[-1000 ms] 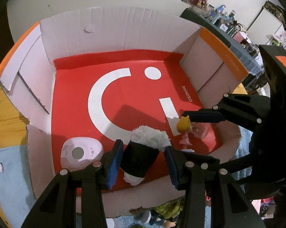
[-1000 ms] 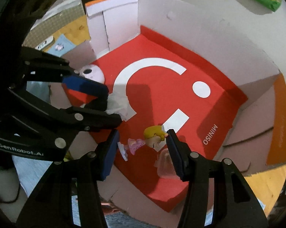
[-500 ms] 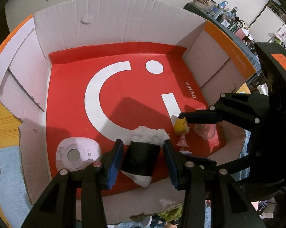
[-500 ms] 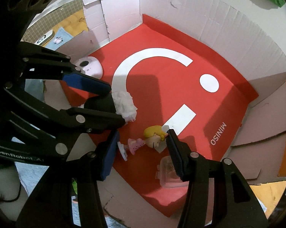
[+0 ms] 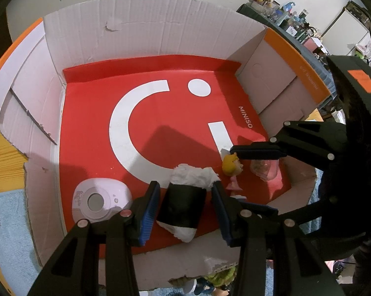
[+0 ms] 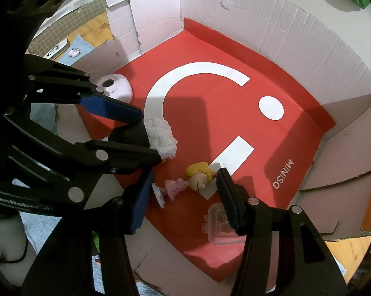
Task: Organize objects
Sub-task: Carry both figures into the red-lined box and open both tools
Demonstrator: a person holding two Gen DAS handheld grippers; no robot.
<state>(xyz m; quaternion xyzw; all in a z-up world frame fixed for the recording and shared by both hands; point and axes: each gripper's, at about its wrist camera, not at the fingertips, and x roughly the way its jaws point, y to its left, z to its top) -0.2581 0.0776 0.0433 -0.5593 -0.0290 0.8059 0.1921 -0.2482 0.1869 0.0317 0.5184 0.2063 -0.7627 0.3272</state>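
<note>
The left gripper (image 5: 185, 206) has its jaws partly apart around a black cylinder stuffed with white tissue (image 5: 183, 207), lying on the red floor of the cardboard box (image 5: 160, 39); contact is unclear. The right gripper (image 6: 185, 197), jaws just widened, straddles a small blonde figurine in pink (image 6: 190, 178) without touching it.
</note>
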